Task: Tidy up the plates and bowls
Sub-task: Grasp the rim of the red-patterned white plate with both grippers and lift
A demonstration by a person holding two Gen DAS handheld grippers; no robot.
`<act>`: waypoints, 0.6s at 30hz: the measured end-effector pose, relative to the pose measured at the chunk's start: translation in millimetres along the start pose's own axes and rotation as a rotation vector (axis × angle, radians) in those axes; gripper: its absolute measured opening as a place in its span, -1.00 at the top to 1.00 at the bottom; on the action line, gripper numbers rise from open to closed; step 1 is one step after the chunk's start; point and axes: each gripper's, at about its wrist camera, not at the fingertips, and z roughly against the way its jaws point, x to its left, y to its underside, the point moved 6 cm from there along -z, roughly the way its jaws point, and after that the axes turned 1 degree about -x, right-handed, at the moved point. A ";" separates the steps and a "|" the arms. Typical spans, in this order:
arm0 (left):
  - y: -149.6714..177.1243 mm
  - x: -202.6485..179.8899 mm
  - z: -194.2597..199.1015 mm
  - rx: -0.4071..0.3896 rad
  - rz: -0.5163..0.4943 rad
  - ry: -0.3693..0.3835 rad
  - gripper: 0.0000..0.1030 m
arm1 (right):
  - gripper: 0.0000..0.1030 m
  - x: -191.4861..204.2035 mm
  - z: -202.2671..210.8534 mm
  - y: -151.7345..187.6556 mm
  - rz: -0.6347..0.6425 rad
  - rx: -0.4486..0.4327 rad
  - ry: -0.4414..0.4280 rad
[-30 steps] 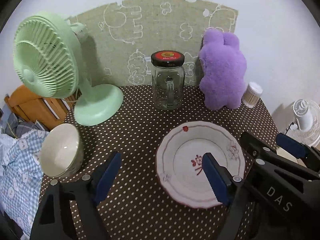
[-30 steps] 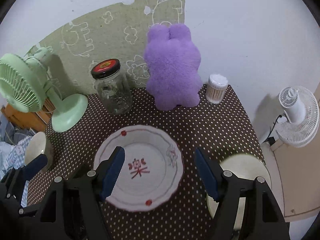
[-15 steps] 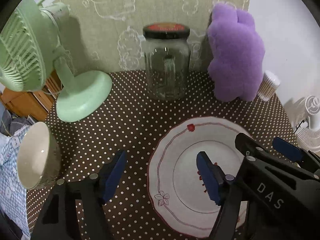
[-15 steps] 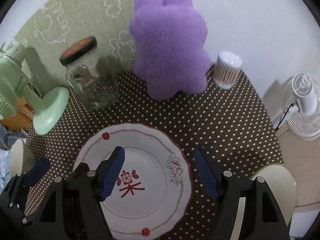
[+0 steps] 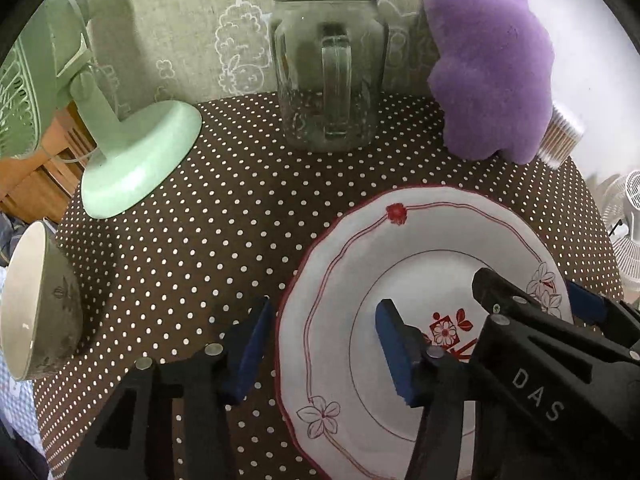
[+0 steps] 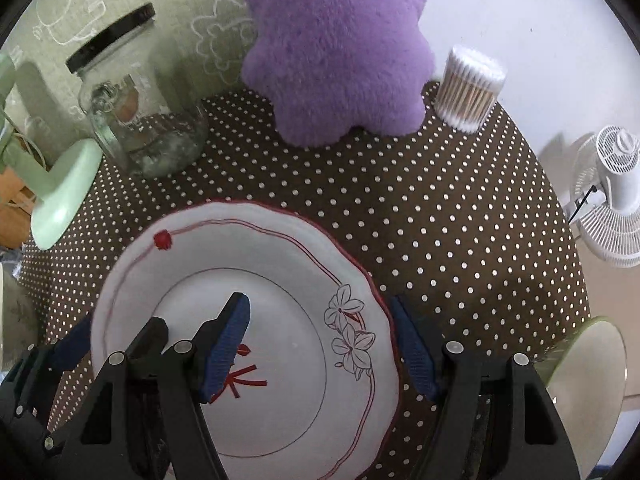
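Note:
A white plate (image 5: 424, 264) with red trim and flowers lies on the dotted table; it also shows in the right wrist view (image 6: 280, 264). My left gripper (image 5: 324, 350) is open, its jaws straddling the plate's left rim. My right gripper (image 6: 324, 344) is open, its jaws straddling the plate's right rim. A cream bowl (image 5: 36, 304) sits tilted at the table's left edge. A pale green bowl (image 6: 588, 364) sits at the right edge.
A glass jar (image 5: 328, 64) with a black lid, a purple plush (image 5: 488, 56), a green fan (image 5: 132, 152) and a tub of cotton swabs (image 6: 468, 88) stand along the back. A white fan (image 6: 616, 196) stands off the table at right.
Both grippers have moved forward and down onto the plate, now straddling its opposite rims. The plate has not moved.

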 end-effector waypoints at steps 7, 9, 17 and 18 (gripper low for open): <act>-0.2 -5.1 -2.0 -0.021 -0.020 -0.004 0.00 | -0.34 -0.7 -5.4 -0.8 -0.011 0.014 0.007; -0.1 -5.2 -2.6 -0.027 -0.017 -0.004 0.00 | -0.34 -0.7 -8.0 -1.4 -0.008 0.029 0.013; 7.2 7.1 5.2 -0.001 -0.009 -0.020 0.00 | -0.22 3.4 -3.7 5.4 -0.021 0.050 -0.007; 8.8 10.4 6.5 0.003 -0.005 -0.023 0.00 | -0.17 6.3 -1.0 8.1 -0.017 0.053 -0.011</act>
